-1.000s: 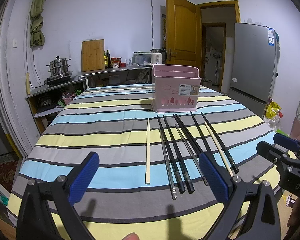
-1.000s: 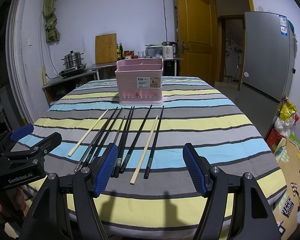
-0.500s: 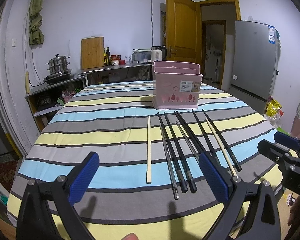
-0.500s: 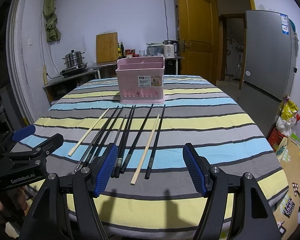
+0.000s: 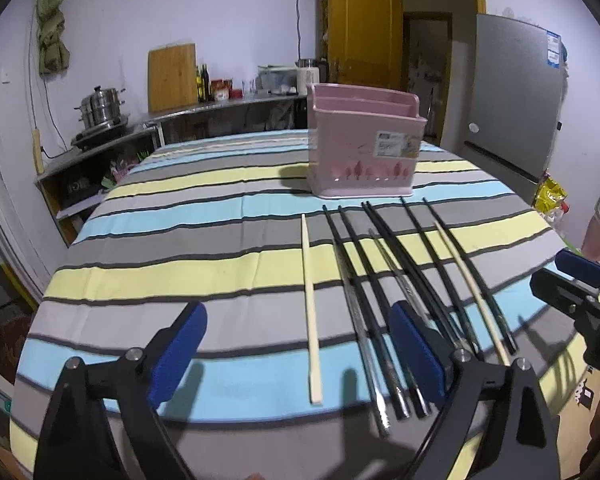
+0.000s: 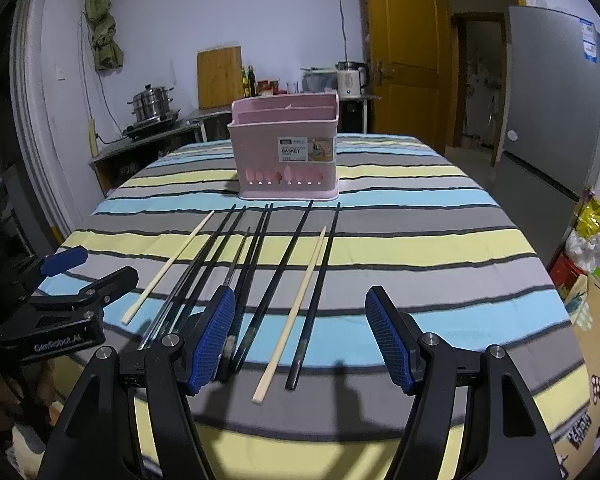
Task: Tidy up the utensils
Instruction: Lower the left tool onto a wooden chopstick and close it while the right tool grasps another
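A pink utensil basket (image 5: 362, 146) (image 6: 288, 148) stands on the striped tablecloth. In front of it lie several chopsticks side by side: black ones (image 5: 392, 280) (image 6: 280, 276), a metal one (image 5: 360, 328), and two pale wooden ones, one at the left (image 5: 310, 300) (image 6: 168, 268) and one at the right (image 5: 470, 284) (image 6: 296, 308). My left gripper (image 5: 298, 354) is open and empty, low over the near ends of the left chopsticks. My right gripper (image 6: 302, 338) is open and empty, over the near ends of the right wooden and black chopsticks.
The round table (image 6: 440, 240) ends close below both grippers. A counter with a steamer pot (image 5: 100, 110), cutting board (image 5: 172, 76) and kettle (image 6: 350, 78) runs along the back wall. A fridge (image 6: 556, 100) and an open door (image 6: 404, 48) are at the right.
Both grippers have moved forward and lower toward the chopsticks and basket. Both stay open. Nothing on the table has moved.
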`<state>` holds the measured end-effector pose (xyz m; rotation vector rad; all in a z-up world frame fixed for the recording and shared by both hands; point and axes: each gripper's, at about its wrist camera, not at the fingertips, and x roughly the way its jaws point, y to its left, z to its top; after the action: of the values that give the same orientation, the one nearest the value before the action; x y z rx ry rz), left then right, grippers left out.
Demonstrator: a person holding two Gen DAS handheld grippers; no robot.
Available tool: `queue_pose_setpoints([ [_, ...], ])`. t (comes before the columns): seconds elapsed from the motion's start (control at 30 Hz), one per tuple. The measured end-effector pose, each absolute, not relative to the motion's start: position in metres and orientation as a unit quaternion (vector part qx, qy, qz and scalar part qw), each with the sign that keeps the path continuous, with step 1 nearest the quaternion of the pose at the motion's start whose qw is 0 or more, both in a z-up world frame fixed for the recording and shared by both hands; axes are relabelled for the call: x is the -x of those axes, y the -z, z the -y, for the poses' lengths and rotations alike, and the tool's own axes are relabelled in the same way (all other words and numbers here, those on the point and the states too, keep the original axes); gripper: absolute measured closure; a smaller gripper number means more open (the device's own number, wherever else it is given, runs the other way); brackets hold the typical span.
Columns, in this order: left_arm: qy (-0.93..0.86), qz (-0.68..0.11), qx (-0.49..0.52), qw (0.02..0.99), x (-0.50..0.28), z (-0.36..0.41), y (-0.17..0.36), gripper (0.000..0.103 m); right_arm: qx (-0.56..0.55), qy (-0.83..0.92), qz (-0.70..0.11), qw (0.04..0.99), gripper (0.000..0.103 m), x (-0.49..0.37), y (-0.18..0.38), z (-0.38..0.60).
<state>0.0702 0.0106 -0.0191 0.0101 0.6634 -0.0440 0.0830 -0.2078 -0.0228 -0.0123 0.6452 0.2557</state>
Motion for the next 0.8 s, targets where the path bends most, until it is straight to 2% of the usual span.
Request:
queue_pose_setpoints([
  [0.17, 0.019, -0.347, -0.016, 0.937, -0.103, -0.012, 0.024, 0.019, -0.005, -0.123, -0.342, 0.932, 0.035, -0.116, 0.031, 0.208],
  [0.3, 0.021, -0.38, -0.009, 0.925, -0.133, -0.017, 0.031, 0.027, -0.022, -0.125, -0.373, 0.919, 0.056, -0.149, 0.041, 0.21],
  [0.37, 0.028, -0.392, -0.005, 0.92, -0.146, -0.02, 0.034, 0.034, -0.029, -0.131, -0.383, 0.914, 0.062, -0.162, 0.044, 0.209],
  [0.5, 0.044, -0.415, 0.001, 0.909, -0.167, -0.021, 0.04, 0.045, -0.033, -0.138, -0.403, 0.904, 0.08, -0.189, 0.051, 0.205],
  [0.67, 0.064, -0.437, 0.012, 0.897, -0.188, -0.021, 0.046, 0.06, -0.038, -0.14, -0.422, 0.895, 0.089, -0.21, 0.062, 0.201],
  [0.8, 0.077, -0.445, 0.017, 0.892, -0.197, -0.019, 0.047, 0.067, -0.039, -0.14, -0.432, 0.89, 0.095, -0.221, 0.066, 0.2],
])
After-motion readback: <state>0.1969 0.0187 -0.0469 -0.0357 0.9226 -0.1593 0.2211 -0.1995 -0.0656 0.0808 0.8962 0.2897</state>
